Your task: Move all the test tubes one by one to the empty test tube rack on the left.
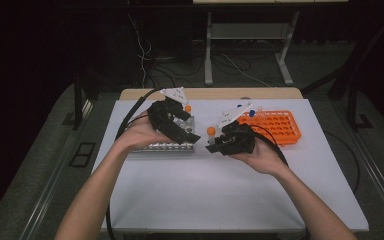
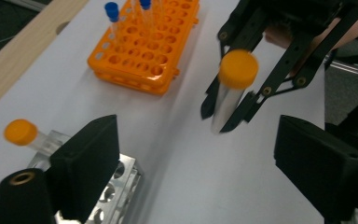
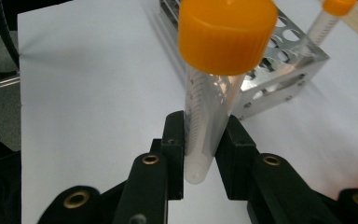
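My right gripper is shut on a clear tube with an orange cap, held upright above the white table. In the high view this tube sits between the two hands, just right of a metal rack. My left gripper stands open over the metal rack's right end, its jaws wide apart and pointing at the held tube and the right gripper beyond. Nothing lies between the left jaws. A second orange-capped tube stands in the metal rack.
An orange plastic rack with many empty holes stands at the back right; a few blue-capped tubes stand in its far end. A wooden strip runs along the table's far edge. Black cables trail from both grippers.
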The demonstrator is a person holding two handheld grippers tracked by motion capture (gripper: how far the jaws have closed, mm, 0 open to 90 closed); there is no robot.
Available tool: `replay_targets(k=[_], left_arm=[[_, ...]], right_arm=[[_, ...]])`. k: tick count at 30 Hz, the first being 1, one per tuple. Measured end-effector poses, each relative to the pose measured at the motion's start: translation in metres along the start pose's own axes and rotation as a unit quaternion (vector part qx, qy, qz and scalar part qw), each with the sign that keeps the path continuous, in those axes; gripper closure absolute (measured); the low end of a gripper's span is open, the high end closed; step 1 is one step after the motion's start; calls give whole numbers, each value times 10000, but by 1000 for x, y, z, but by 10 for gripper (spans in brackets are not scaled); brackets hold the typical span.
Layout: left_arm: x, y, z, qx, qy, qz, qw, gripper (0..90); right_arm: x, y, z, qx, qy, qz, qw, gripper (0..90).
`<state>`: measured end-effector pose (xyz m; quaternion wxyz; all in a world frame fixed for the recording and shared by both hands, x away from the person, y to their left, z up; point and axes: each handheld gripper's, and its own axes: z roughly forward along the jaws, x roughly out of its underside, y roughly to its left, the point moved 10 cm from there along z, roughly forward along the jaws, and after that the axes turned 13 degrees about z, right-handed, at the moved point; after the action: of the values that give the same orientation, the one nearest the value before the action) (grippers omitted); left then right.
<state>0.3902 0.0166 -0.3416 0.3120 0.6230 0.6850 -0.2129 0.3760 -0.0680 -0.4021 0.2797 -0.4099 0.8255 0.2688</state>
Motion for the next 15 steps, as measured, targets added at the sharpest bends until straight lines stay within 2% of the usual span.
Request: replay_targets(k=[7,10,15], left_arm=[[1,-7,8,329,80,111,9994,285],[4,-12,11,551,138,188,9982,391],[9,-16,16,743,310,286,9963,516]], right_arm=[[-4,10,19,-120,64,-127,9998,736],[-4,14,25,-176,87,-150,9997,736],[-6,20,32,-262,56,-208,9994,736]])
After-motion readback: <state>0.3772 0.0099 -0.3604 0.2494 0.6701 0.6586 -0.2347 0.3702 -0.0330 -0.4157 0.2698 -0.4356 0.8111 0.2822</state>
